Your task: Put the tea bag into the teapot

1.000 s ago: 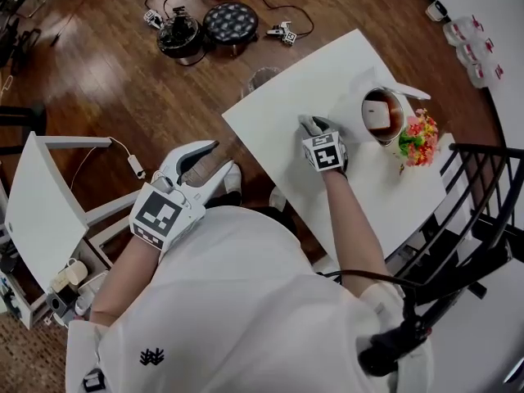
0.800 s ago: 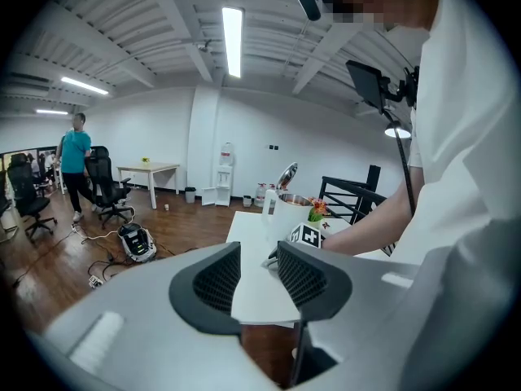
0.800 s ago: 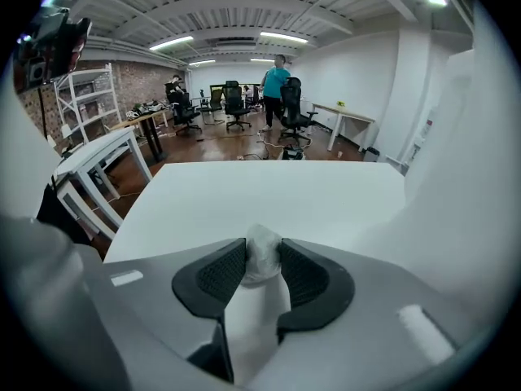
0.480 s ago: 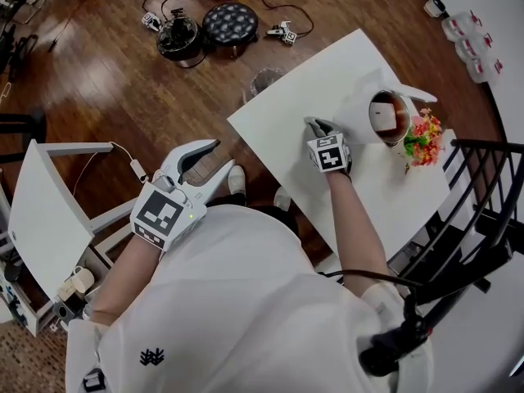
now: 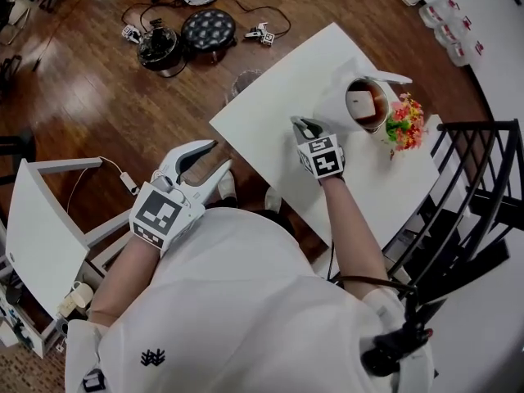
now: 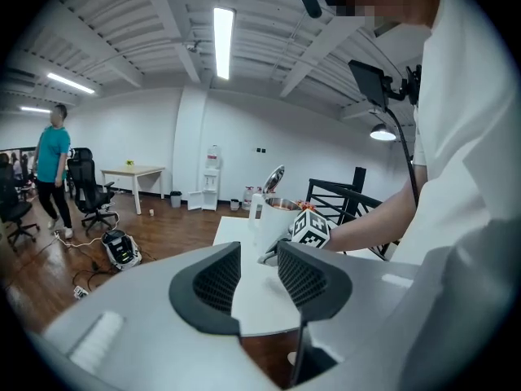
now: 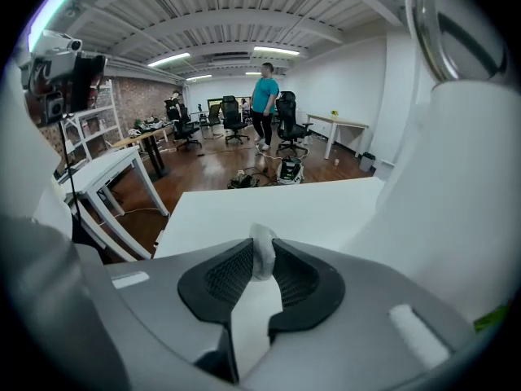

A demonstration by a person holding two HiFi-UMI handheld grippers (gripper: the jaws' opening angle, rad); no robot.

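Head view, right gripper (image 5: 302, 126) clenching white scrap (image 7: 262, 255) beside teapot (image 5: 348, 105), left gripper (image 5: 218, 155) released, beyond table (image 5: 270, 113) edge.

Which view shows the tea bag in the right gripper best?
The right gripper view: a small white tea bag is pinched between its jaws. The head view shows the right gripper from above, with the bag hidden under it. The left gripper view shows that gripper beside the teapot, the bag too small to see.

table (image 5: 262, 125): white
teapot (image 5: 332, 109): white, brown liquid inside
flowers (image 5: 403, 125): pink, yellow, green
floor (image 5: 98, 80): brown wood grain
right gripper (image 5: 301, 126): black-and-white square markers
scrap (image 7: 262, 255): whitish
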